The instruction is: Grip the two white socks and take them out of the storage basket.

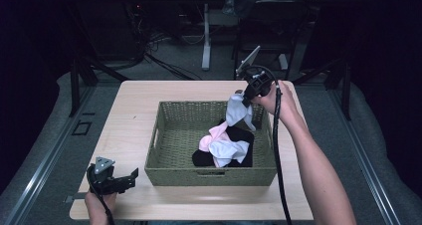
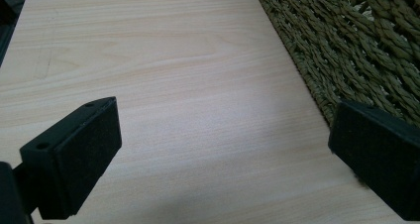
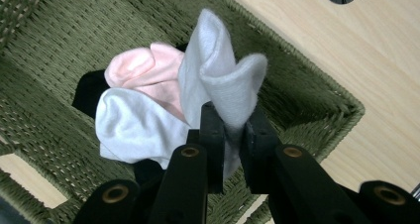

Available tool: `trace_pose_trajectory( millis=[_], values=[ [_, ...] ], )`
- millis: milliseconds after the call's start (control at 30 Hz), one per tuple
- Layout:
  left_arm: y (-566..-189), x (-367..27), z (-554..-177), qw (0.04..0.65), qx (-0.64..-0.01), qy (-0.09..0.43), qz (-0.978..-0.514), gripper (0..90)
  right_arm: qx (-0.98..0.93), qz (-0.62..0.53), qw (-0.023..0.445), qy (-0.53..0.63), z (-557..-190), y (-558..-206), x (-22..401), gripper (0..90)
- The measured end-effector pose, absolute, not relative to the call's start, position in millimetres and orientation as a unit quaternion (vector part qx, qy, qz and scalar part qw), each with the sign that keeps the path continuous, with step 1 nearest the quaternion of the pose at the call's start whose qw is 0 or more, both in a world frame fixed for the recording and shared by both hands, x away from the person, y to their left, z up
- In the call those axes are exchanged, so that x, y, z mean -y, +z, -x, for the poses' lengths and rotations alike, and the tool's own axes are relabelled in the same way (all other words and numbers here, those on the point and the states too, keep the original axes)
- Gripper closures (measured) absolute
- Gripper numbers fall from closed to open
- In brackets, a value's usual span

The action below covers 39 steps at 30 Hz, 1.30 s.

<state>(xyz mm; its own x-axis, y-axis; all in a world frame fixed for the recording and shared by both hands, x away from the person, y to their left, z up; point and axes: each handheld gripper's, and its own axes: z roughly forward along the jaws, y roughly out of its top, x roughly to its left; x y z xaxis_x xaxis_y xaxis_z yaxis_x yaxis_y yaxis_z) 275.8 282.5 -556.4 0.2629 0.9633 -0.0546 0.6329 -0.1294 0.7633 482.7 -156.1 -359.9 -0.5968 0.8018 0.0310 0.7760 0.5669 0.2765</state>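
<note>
Overhead, a green woven basket [image 1: 169,150] sits mid-table [image 1: 134,110]; inside it lie a pink sock [image 1: 211,138], a white sock [image 1: 229,150] and a black sock [image 1: 204,159], heaped toward the right half. Above the basket's far right corner, the right gripper [image 1: 245,99] pinches a pale grey sock [image 1: 238,113], which hangs folded from the jaws, clear of the heap below; the right gripper view shows the jaws clamped on that grey sock [image 3: 218,75], both its ends fanning upward past the pads, with the pink sock [image 3: 148,70] and white sock [image 3: 131,125] beneath on the basket floor. At the near left corner of the table, the left gripper [image 1: 133,176] rests low, jaws spread wide and holding nothing; its own view shows bare wood between the pads [image 2: 86,154] and the basket wall [image 2: 346,50] just beside the right-hand one.
</note>
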Motion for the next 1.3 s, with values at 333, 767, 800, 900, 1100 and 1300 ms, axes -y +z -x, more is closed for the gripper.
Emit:
trace_pose_trajectory(
  millis=[333, 767, 800, 900, 1100, 1300],
  values=[
    [-557, -283, -276, 0.361, -0.559, 0.24, -0.706, 0.1, -0.88, -0.45, 0.061, 0.138, -482, -340, 160, 81.6],
    [-557, -283, -276, 0.358, -0.56, 0.236, -0.708, 0.1, -0.875, -0.454, 0.08, 0.148, -477, -315, 172, 81.6],
    [-557, -283, -276, 0.358, -0.56, 0.236, -0.709, 0.1, -0.873, -0.456, 0.081, 0.152, -477, -314, 174, 81.6],
    [-557, -283, -276, 0.358, -0.561, 0.237, -0.708, 0.2, -0.871, -0.46, 0.085, 0.151, -475, -311, 181, 81.6],
    [-557, -283, -276, 0.358, -0.56, 0.237, -0.709, 0.2, -0.862, -0.473, 0.093, 0.156, -470, -303, 202, 81.6],
    [-558, -282, -276, 0.357, -0.56, 0.236, -0.709, 0.2, -0.853, -0.486, 0.101, 0.16, -465, -296, 224, 81.6]
  ],
)
